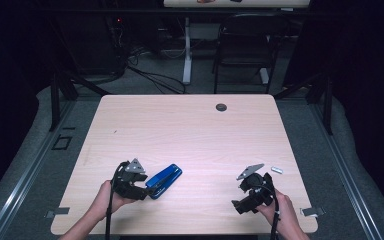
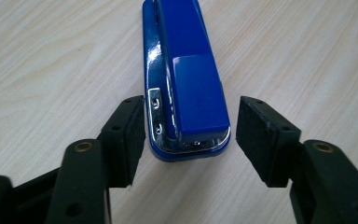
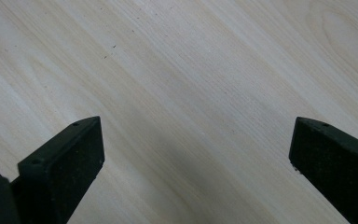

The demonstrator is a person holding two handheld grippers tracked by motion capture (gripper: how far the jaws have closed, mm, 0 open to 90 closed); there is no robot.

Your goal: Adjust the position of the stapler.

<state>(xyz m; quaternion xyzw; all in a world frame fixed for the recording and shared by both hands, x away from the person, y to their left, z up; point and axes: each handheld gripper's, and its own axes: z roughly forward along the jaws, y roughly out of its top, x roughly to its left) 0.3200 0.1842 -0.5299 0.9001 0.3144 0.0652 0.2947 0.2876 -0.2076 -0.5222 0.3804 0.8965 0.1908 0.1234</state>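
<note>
Your table (image 1: 190, 130) is bright, but the room around it is very dark. Light shines off the blue stapler (image 2: 186, 79). The close jaws look a bit fuzzy.

A glossy blue stapler (image 2: 186, 79) is seen near the table's (image 1: 190, 125) front edge, towards its left corner; a chrome-silver plate is shown at its near end. The table is finished in pale beige wood with a fine, streaked grain. The left gripper (image 2: 190, 135) and the right gripper (image 3: 196, 158) are both matt black, each topped by a grey plate. A small silver-grey piece (image 1: 277, 170) is seen by the right edge, and a dark round grommet (image 1: 221, 107) near the far edge.
</note>
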